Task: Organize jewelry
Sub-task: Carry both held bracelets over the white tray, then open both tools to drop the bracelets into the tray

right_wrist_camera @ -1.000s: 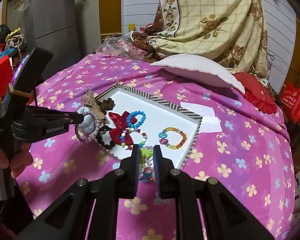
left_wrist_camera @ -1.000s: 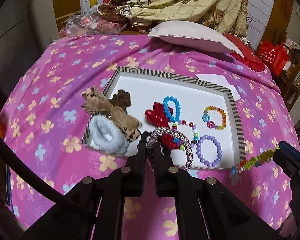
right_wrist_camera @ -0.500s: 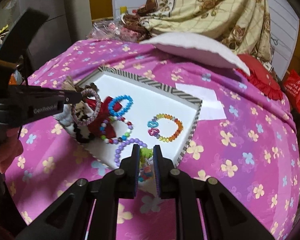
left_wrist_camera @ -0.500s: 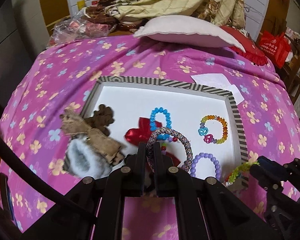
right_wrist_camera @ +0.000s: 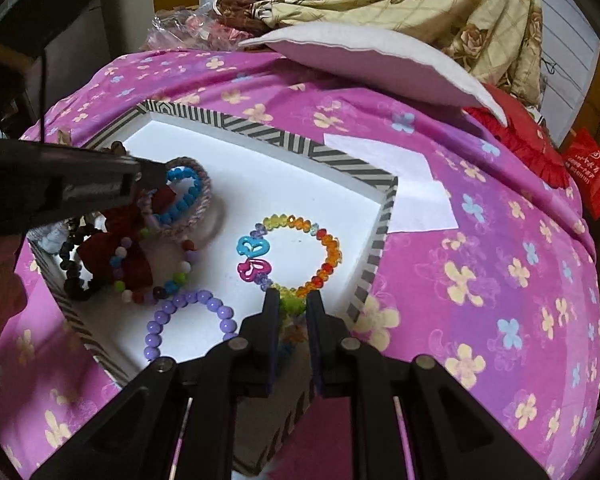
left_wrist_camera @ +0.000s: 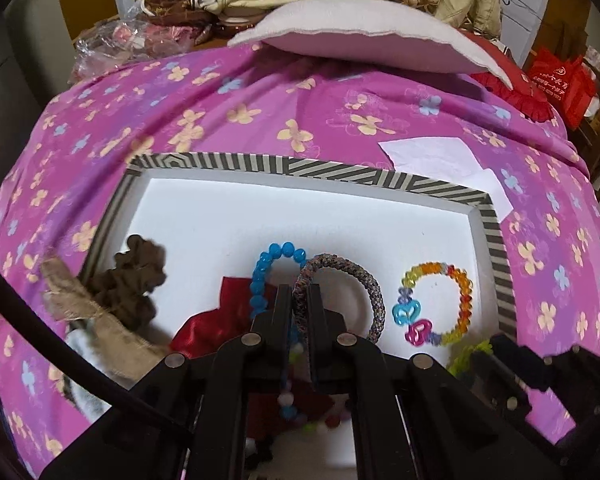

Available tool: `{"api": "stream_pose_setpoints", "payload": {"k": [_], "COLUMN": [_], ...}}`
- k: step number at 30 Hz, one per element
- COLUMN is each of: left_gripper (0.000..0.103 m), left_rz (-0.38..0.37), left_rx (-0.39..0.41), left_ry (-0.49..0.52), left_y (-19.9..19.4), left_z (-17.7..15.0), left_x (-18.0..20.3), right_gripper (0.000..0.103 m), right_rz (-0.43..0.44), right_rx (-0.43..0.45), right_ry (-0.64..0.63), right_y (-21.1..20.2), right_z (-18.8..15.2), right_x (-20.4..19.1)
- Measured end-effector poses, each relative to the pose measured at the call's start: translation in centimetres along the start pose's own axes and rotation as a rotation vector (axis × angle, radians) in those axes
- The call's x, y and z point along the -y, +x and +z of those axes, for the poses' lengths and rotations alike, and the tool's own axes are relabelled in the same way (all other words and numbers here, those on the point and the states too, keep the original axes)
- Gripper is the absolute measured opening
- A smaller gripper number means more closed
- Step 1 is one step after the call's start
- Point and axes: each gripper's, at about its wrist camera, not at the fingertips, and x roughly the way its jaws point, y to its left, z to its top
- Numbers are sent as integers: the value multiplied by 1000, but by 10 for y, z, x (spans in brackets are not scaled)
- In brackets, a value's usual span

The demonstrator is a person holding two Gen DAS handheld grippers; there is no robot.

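Tray (left_wrist_camera: 284, 168): shallow, white floor, black-and-white striped rim; it sits on a pink flowered bedspread (left_wrist_camera: 340, 120)
In the tray: a blue bead bracelet (right_wrist_camera: 180, 200); a rainbow bead bracelet (right_wrist_camera: 300, 256) with blue and pink heart charms, lying flat near the right wall; a purple bead bracelet (right_wrist_camera: 188, 320) at the near edge; a string of mixed-colour beads (right_wrist_camera: 156, 276); a red satin bow (left_wrist_camera: 220, 320); a brown scrunchie (left_wrist_camera: 136, 280) by the left wall
Left tongs (left_wrist_camera: 300, 300): closed tight on a braided bracelet (left_wrist_camera: 356, 280); the loop stands upright over the tray floor, above the blue one
Braided bracelet: thick woven cord, grey-purple speckle, round
Right tongs (right_wrist_camera: 292, 304): nearly closed, pinching a small beaded piece (right_wrist_camera: 290, 304), green and yellow at the tips, over the tray's near right corner; the rest of it is hidden
Beside the tray: a white paper (right_wrist_camera: 412, 188) on the bedspread past the right wall; a white cushion (left_wrist_camera: 364, 40) behind
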Motion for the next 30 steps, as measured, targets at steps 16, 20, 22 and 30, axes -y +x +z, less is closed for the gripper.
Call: {"api": "stream_pose_setpoints", "payload": {"k": [16,20,22,30], "left_gripper": [36,36,36,36], "left_rz": [-22,18,49,61], "left_rx": [2,54,86,142], "left_ry": [-23,-7,7,-10], "left_y": [-6,-28,-39,-70], "left_z": [-12,-26,-36,-72], "left_x": [-9,-18,-22,-44], "right_gripper": [51,54,56,64], "right_rz": [71,68,68,54], "right_rx": [82,92,94,99], "right_ry": [125,157,169,207], "right_y": [-43,-51,-54,-63], "right_z": [-18,-24,-27,-35], "right_x": [0,-6,-10,-28]}}
